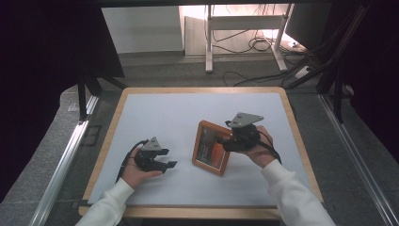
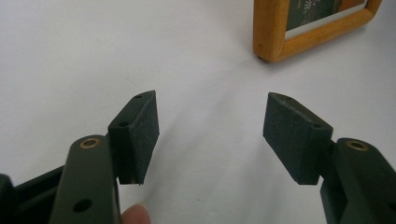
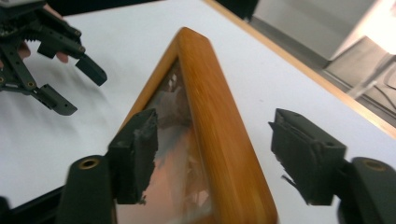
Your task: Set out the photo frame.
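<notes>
Wooden picture frame [image 1: 211, 148] stands tilted on the white table [image 1: 155, 113], right of centre. Right gripper [image 1: 225, 141] straddles its edge, jaws spread and the right-hand pad clear of the wood, so nothing is gripped. Left gripper [image 1: 168, 165] rests well apart to the left, jaws released and holding nothing.

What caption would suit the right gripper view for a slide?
Right gripper open astride the edge of a wooden picture frame on the white table, left gripper open beyond.
</notes>
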The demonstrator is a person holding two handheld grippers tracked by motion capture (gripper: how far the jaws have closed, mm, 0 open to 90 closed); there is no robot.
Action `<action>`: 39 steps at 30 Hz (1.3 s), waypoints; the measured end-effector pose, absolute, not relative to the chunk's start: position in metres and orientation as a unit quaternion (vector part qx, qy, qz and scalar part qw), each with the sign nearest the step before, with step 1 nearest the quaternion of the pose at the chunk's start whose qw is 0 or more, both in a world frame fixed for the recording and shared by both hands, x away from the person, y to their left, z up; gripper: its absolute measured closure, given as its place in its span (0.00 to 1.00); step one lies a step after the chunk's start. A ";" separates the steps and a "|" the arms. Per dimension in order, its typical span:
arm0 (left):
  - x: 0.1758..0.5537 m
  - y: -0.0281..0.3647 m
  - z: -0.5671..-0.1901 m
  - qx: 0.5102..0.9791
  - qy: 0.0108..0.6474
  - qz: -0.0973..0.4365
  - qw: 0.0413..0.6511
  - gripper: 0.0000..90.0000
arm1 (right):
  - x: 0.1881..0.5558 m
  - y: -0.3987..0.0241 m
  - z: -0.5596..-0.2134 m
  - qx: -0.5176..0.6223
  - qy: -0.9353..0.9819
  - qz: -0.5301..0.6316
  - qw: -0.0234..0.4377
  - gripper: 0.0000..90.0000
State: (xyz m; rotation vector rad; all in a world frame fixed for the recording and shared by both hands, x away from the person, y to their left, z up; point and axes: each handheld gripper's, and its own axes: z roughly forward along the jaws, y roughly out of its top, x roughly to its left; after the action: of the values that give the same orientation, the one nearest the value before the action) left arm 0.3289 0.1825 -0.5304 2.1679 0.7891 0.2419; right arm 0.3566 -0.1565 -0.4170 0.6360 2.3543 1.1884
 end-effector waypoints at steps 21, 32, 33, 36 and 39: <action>0.329 0.178 -0.529 0.849 0.323 0.110 0.403 0.46 | 0.310 -0.217 -0.492 0.338 0.836 0.396 0.171 0.64; 0.350 0.141 -0.527 0.861 0.312 0.091 0.391 1.00 | 0.311 -0.230 -0.497 0.360 0.824 0.397 0.181 0.54; 0.351 0.138 -0.527 0.861 0.313 0.089 0.392 1.00 | 0.312 -0.232 -0.497 0.362 0.825 0.397 0.179 0.54; 0.360 0.128 -0.527 0.861 0.311 0.082 0.394 1.00 | 0.313 -0.233 -0.499 0.363 0.826 0.395 0.175 0.52; 0.365 0.123 -0.528 0.859 0.309 0.077 0.400 1.00 | 0.313 -0.234 -0.500 0.362 0.826 0.395 0.174 0.50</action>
State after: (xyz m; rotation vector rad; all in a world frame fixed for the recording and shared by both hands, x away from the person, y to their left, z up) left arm 0.3647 0.1228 -0.5278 2.1736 0.7809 0.1955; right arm 0.3129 -0.2335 -0.4999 1.0257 2.3421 1.1192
